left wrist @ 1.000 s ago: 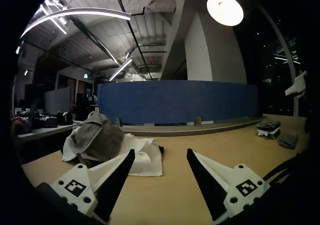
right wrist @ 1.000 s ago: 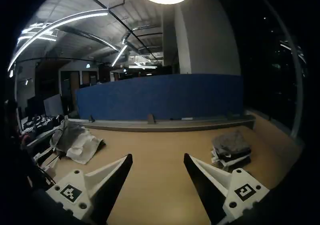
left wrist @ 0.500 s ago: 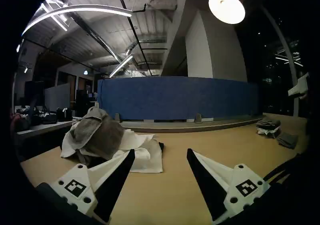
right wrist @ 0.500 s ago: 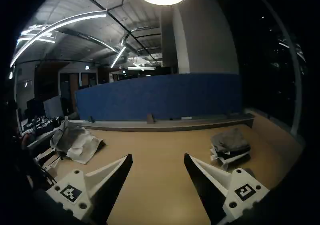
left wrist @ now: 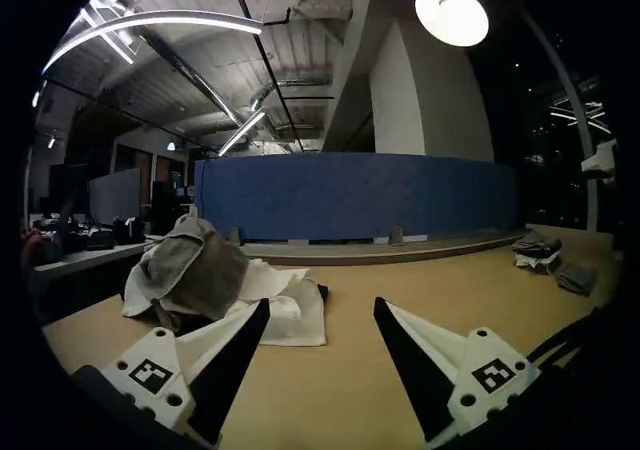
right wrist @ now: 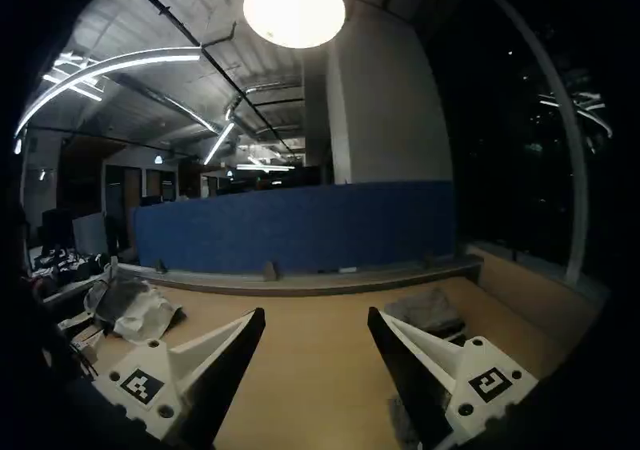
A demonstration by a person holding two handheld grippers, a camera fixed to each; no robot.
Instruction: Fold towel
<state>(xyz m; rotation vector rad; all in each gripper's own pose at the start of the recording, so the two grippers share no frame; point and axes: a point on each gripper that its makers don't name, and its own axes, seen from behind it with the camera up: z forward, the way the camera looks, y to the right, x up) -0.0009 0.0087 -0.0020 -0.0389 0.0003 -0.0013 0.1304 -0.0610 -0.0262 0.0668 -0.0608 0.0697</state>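
In the left gripper view, the left gripper (left wrist: 320, 300) is being held low over the counter (left wrist: 464, 290), its jaws standing wide apart with nothing between them; the framing is being kept almost as it was a second ago, so this hand is hardly being moved. The heap of towels (left wrist: 216, 290), a grey towel (left wrist: 192, 270) draped over a white towel (left wrist: 292, 318), is lying unfolded just beyond the finger on the left of the view; a folded stack (left wrist: 540, 252) is sitting well apart at the counter's far right.

In the right gripper view, the right gripper (right wrist: 315, 310) is being tipped upward; the lamp (right wrist: 294, 8) and the blue screen (right wrist: 296, 226) are being shown lower than half a second ago. Its jaws are likewise being held open and empty; the folded stack (right wrist: 428, 308) is now being partly hidden behind one finger, while the heap of towels (right wrist: 132, 310) is lying far off to the left.

Nothing is being gripped; the fold is judged not yet begun, and a reach toward the heap seems the step being prepared.
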